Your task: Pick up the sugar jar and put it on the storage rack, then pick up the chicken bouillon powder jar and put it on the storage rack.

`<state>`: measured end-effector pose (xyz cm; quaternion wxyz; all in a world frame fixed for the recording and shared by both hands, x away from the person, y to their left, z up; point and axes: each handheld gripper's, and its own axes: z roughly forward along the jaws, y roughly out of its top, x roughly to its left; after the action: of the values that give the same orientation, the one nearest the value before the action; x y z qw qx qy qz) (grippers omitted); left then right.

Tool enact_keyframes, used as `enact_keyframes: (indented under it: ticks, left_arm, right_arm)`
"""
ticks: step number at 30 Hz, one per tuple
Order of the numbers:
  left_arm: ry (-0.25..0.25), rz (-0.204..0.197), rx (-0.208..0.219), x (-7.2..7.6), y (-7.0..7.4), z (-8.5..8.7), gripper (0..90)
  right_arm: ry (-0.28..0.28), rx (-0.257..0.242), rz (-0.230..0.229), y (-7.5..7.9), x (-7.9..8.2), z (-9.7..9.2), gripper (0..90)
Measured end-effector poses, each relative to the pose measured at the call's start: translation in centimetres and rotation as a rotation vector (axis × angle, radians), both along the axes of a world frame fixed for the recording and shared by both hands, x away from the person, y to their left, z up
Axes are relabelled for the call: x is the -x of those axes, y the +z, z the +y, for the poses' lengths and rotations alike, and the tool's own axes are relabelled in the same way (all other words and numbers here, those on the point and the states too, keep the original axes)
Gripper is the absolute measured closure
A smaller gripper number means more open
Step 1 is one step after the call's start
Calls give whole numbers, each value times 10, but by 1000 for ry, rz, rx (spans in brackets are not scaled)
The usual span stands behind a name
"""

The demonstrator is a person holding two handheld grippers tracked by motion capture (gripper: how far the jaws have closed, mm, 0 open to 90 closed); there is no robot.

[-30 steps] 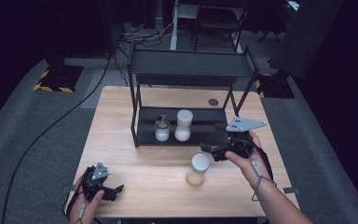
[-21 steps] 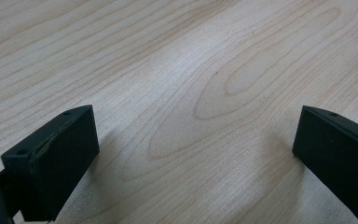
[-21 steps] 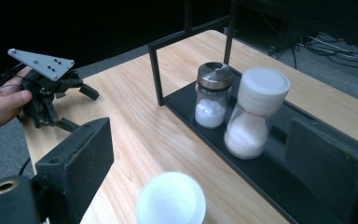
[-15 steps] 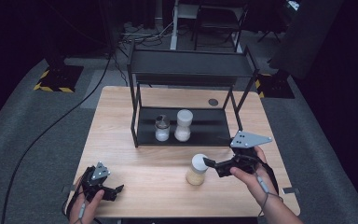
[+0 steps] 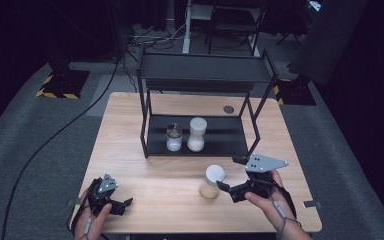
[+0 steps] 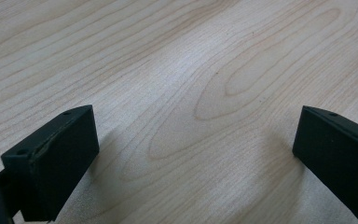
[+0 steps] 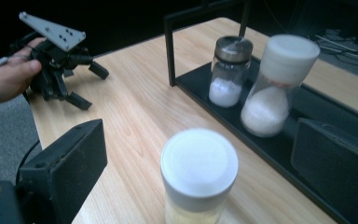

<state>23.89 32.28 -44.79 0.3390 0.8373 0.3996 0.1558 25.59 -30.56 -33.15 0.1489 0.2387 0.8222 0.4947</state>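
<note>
The white-lidded jar (image 5: 212,181) with the yellowish stuff in it stands upright on the wooden table (image 5: 155,185), right in front of the right gripper (image 5: 228,177). In the right gripper view the jar (image 7: 199,176) sits between the two black jaws, but they're spread wide and neither pad touches it; they've just been opening up. So it's loose, not gripped.

Past the jar from that gripper is the black shelf rack (image 5: 200,135), with two more containers on its bottom tray: a small metal-capped glass jar (image 5: 174,137) with white powder and, just beside it, a taller white-capped shaker (image 5: 196,134), also with white powder.

Well off to the far side, the left gripper (image 5: 122,206) rests low at the near table edge. Its jaws are wide apart too, with just bare wood (image 6: 191,93) between them.
</note>
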Motion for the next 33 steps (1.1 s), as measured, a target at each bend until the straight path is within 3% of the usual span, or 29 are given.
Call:
enact_keyframes:
  ticks: [6,19,33]
  left_arm:
    - [0,0,0,0,0,0,0]
    - [-1,0,0,0,0,0,0]
    - [0,0,0,0,0,0,0]
  right_arm:
    - [-3,18,2,-18,2,1,35]
    - [14,8,25,-52,-4,-1,35]
    - [16,9,46,-66,-18,6,92]
